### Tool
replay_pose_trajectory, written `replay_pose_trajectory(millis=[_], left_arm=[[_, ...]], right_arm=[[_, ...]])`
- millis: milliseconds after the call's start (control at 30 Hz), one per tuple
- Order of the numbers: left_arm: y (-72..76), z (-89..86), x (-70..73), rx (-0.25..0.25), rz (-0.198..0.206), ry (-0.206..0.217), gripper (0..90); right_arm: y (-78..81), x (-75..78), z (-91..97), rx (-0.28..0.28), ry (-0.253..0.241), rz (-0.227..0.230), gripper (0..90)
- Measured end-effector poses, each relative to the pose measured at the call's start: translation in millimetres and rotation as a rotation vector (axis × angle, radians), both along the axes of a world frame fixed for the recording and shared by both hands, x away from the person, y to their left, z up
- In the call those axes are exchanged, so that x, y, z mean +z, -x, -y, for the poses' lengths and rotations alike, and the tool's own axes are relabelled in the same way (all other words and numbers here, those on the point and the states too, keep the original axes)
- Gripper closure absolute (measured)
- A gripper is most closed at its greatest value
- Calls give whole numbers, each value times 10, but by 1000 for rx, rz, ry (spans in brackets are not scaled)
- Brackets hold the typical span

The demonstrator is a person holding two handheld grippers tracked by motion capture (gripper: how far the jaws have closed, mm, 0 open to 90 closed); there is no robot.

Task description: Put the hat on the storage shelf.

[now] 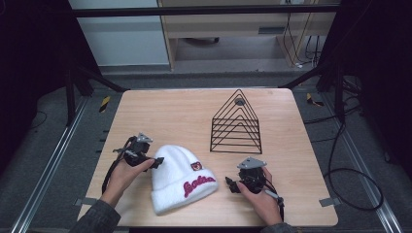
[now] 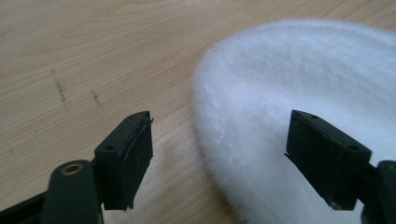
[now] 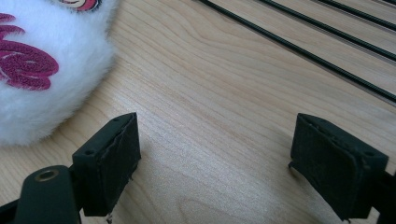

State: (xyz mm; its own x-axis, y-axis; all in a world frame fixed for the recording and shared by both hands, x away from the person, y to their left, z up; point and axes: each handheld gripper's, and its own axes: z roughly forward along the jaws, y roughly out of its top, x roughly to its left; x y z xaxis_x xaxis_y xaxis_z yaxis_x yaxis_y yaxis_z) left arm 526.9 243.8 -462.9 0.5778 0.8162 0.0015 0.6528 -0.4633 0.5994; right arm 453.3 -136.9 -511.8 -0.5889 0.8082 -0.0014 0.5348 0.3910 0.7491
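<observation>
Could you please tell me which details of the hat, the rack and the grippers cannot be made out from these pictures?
- Hat: the red lettering is too small in the high view and cut off by the right gripper view's left edge.
- Hat's round badge: too small to read.
- Wire rack: the round thing behind its peak is too small to identify.
- Left gripper: its fingers are tiny and dark against the hat.

Both tongs point(image 1: 156, 162) point(image 1: 228, 183) agape (hands low)

fluffy white knit hat point(image 1: 177, 174), matt wooden table point(image 1: 170, 116), black wire rack point(image 1: 236, 124)
</observation>
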Motion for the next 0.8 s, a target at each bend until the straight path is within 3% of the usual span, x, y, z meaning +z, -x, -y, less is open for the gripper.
replay_pose_trajectory(millis=[367,567,800], left_arm=[[-106,111,-113,-17,-54,-3,349],[-110,160,-128,-44,-82,9,508],[-78,201,-107,-98,-71,-2,749]], right_arm=[[-2,0,2,2,2,2,158],[0,0,0,0,0,0,159],[-1,0,1,1,1,1,158]])
